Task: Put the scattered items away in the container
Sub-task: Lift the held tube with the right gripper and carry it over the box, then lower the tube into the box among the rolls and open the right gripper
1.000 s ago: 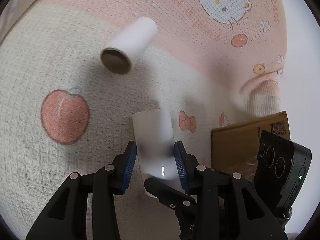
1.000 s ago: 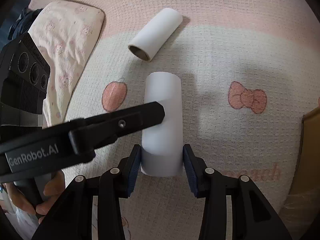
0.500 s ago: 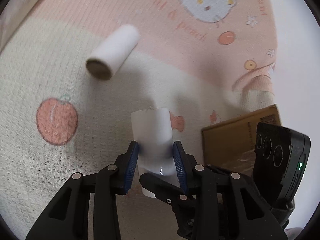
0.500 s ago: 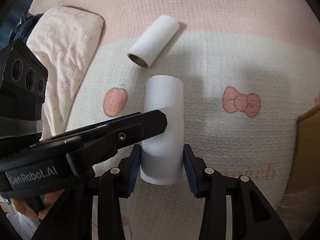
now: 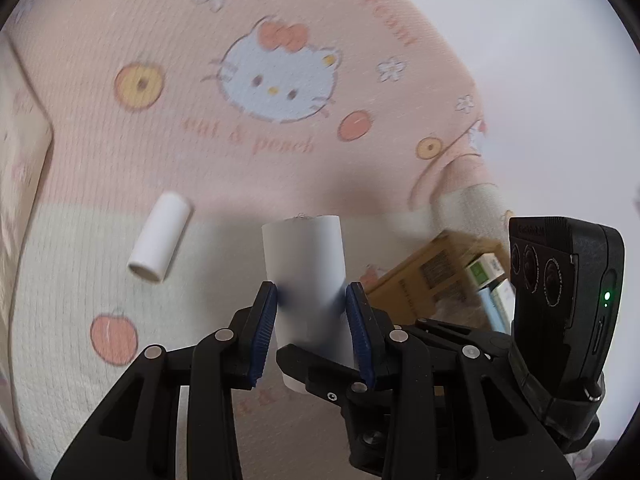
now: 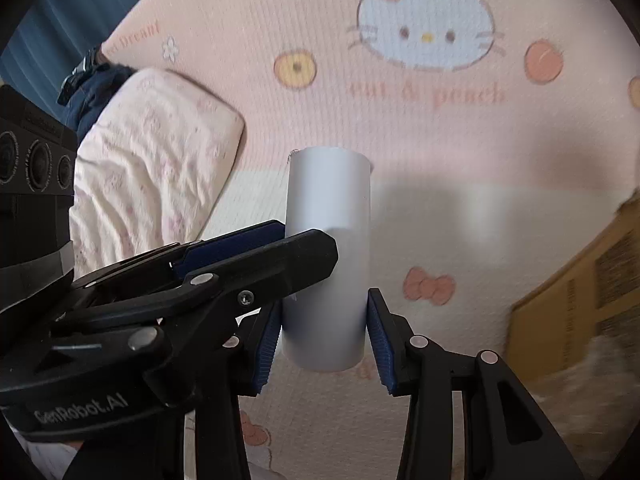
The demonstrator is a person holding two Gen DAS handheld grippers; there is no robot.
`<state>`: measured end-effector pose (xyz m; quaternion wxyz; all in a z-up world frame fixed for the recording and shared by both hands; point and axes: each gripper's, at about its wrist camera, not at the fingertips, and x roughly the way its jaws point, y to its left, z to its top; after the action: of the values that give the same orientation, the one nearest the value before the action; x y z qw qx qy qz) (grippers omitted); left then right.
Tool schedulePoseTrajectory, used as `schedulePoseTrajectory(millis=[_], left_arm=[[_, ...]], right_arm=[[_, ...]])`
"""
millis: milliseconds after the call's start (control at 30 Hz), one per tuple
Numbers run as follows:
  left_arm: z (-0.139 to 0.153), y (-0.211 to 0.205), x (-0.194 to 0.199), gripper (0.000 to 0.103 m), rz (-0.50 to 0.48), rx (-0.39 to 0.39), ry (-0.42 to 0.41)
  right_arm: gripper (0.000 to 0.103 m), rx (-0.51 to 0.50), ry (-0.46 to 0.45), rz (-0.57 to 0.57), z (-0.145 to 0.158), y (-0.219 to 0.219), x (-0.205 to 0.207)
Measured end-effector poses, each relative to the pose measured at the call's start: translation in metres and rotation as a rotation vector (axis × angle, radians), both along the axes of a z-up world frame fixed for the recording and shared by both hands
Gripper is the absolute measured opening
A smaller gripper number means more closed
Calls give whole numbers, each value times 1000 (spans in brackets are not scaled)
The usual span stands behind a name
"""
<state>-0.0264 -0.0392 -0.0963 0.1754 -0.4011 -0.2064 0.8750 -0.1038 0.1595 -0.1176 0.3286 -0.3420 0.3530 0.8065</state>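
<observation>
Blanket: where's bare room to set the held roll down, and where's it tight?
Free: the cream band of the blanket between the loose roll and the peach print, and the pink stretch around the cat print. Tight: both grippers, left and right, clamp the same held roll, and the cardboard box already holds small cartons.

Our grippers (image 5: pixel 312 312) are black, with ribbed blue pads (image 6: pixel 266 340), silver rivets and white "GenRobot.AI" lettering (image 6: pixel 80 410).
</observation>
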Motion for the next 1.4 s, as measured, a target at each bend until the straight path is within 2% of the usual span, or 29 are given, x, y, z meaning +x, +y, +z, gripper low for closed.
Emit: schedulePoseTrajectory(millis=[167, 300, 533, 733, 900, 1100, 1200, 1400], left_arm=[[27, 14, -8, 39, -52, 39, 44], [36, 26, -22, 39, -120, 91, 13], [54, 60, -43, 39, -273, 199, -37], [74, 100, -62, 39, -392, 238, -43], [85, 125, -75, 39, -463, 312, -70], [90, 164, -77, 39, -542, 286, -76], [88, 181, -79, 39, -588, 280, -99], [69, 212, -88, 39, -638, 290, -215]], right_arm=[[39, 14, 49, -52, 24, 7, 20], [39, 74, -1, -79, 42, 8, 31], [39, 12, -24, -163, 60, 17, 73], [39, 48, -110, -231, 81, 19, 111], [39, 103, -192, -244, 100, 23, 137], [39, 128, -282, -267, 106, 25, 162], [39, 106, -278, -301, 103, 26, 179], [39, 25, -250, -351, 85, 29, 209]])
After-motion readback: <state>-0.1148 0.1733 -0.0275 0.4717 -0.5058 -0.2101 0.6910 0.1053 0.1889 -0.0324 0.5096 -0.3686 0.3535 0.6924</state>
